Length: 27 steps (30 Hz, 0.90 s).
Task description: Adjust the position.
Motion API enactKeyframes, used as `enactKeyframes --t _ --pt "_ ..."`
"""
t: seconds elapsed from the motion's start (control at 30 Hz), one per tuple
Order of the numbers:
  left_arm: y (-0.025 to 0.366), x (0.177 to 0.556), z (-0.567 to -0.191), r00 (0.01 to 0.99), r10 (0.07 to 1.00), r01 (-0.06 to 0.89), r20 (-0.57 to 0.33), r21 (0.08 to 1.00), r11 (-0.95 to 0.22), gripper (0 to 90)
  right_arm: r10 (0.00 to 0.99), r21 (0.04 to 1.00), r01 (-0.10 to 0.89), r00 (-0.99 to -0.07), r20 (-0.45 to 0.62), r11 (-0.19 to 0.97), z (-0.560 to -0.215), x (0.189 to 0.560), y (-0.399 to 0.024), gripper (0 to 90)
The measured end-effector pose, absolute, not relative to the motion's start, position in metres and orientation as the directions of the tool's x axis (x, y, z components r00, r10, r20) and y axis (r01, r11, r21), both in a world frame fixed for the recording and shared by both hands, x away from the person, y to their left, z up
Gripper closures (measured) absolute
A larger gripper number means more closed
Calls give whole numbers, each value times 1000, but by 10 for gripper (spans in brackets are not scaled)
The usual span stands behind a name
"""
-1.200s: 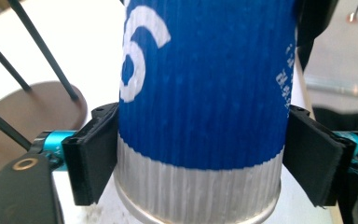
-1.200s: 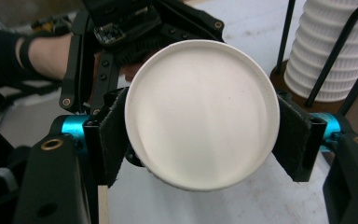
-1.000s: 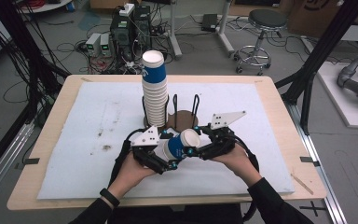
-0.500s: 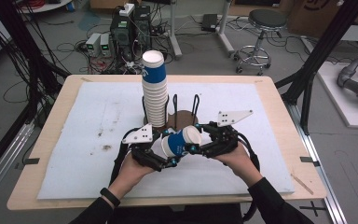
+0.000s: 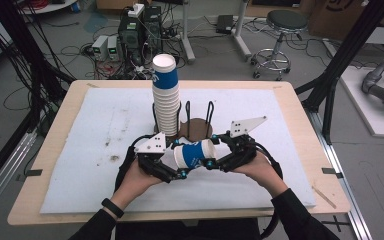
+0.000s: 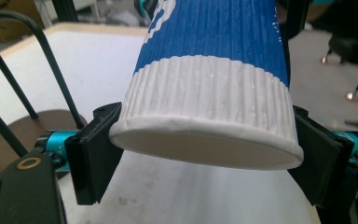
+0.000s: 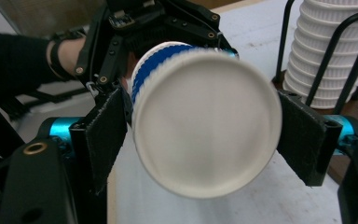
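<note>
In my left gripper view the blue-and-white paper cup (image 6: 214,88) runs off the top edge; in my right gripper view its base (image 7: 207,116) is blurred.

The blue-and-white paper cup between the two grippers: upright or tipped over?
Tipped on its side. In the high view the cup lies level above the white mat, held between the left gripper and the right gripper.

Both forearms come in low, hands near together. The left gripper (image 5: 172,167) has just been closing, its jaws pressed on something. The right gripper (image 5: 215,157) has just been opening, jaws slightly apart.
</note>
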<state>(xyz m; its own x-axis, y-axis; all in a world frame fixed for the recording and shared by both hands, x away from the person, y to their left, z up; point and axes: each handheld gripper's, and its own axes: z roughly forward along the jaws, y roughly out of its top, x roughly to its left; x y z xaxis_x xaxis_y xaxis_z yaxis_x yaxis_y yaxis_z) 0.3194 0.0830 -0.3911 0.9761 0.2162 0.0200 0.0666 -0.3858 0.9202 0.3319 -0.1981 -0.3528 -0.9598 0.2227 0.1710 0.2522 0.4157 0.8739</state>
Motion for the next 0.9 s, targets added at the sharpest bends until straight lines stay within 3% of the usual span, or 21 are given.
enactKeyframes --t 0.27,0.53,0.7,0.9 --pt "78 318 -388 979 194 40 64 871 -489 199 210 823 223 -969 129 522 -356 329 -190 219" --pt "80 317 -386 981 185 35 56 892 -451 188 183 824 210 -974 132 527 -359 331 -192 275" --pt "82 317 -389 978 210 63 8 943 -328 135 157 857 215 -975 159 469 -357 333 -198 292" --pt "89 321 -394 973 201 142 -116 982 -123 81 151 899 229 -971 185 373 -356 335 -206 296"
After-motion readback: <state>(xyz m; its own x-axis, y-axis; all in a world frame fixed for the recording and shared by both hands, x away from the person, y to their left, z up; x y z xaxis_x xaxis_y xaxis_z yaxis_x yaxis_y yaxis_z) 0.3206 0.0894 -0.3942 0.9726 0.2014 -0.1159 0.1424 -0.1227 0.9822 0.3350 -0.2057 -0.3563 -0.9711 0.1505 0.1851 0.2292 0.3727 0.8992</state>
